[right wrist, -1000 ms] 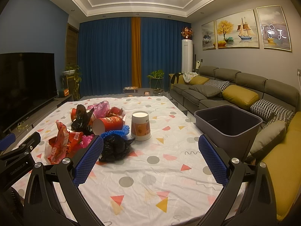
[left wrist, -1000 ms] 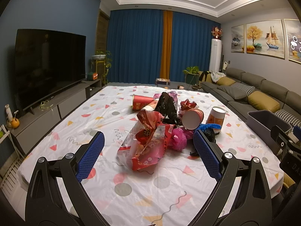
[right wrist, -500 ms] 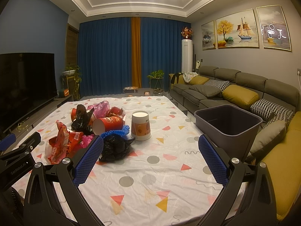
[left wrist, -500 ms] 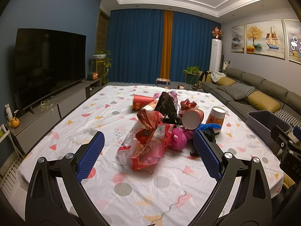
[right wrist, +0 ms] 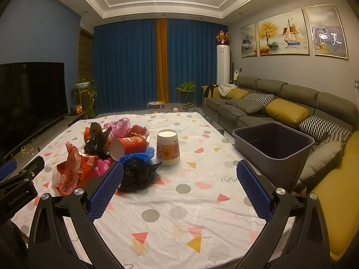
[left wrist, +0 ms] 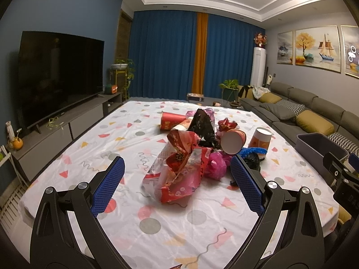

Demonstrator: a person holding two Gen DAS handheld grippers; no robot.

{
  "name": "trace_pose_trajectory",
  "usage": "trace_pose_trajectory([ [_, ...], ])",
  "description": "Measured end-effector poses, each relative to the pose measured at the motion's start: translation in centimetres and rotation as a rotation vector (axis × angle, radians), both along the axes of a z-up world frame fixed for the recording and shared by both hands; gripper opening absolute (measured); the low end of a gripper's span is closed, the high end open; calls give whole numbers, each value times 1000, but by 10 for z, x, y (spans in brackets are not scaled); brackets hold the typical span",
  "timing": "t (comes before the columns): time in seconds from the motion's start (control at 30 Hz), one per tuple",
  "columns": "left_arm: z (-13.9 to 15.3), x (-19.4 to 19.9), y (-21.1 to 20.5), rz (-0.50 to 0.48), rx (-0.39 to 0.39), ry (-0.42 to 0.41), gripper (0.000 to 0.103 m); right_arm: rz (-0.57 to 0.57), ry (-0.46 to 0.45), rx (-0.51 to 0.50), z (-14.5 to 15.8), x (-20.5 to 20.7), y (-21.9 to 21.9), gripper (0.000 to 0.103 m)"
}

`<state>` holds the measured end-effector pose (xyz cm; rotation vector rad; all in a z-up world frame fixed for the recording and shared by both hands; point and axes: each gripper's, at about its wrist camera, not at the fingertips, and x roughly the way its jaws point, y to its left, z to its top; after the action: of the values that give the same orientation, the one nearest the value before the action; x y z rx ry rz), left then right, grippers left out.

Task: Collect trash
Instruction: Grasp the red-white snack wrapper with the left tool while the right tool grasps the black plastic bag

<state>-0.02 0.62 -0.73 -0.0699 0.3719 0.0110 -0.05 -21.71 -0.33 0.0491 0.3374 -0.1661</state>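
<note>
Trash (left wrist: 193, 148) lies heaped near the middle of the table (left wrist: 157, 224), which wears a white cloth with coloured triangles and grey dots. From the left wrist view the nearest piece is a crumpled red foil wrapper (left wrist: 179, 168), with a pink plastic wad (left wrist: 216, 164) just beside it, a black bag (left wrist: 203, 126) standing up behind, and a red paper cup (left wrist: 169, 120) lying on its side at the far edge of the heap. The left tongs (left wrist: 177, 177) are spread wide with nothing between the blue pads, hanging above the table short of the wrapper.

The right wrist view shows what the other half hides: a crumpled black bag (right wrist: 139, 173) just ahead of the left pad of the right tongs (right wrist: 179, 180), a blue mesh scrap (right wrist: 140, 154) behind it, a second red cup (right wrist: 128, 146) on its side with its mouth facing the camera, and a white and orange cup (right wrist: 167, 146) standing upside down. It also gives the full grey bin (right wrist: 272, 148), open-topped, at the table's right edge against the sofa (right wrist: 291, 103); the left view catches only its corner. The right tongs are likewise spread and hold nothing. Each view shows part of the other tongs at its side margin.
</note>
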Motion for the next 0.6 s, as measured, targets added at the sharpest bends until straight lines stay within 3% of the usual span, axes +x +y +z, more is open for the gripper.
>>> trace_pose_trajectory([
  [0.27, -8, 8, 21, 20, -18, 4, 93, 21, 11, 6, -7, 11, 3, 98],
  [0.53, -24, 30, 19, -21, -5, 48, 78, 57, 28, 2, -15, 28, 11, 98],
  [0.6, -26, 40, 15, -34, 8, 63, 70, 64, 30, 0, -17, 33, 13, 98],
])
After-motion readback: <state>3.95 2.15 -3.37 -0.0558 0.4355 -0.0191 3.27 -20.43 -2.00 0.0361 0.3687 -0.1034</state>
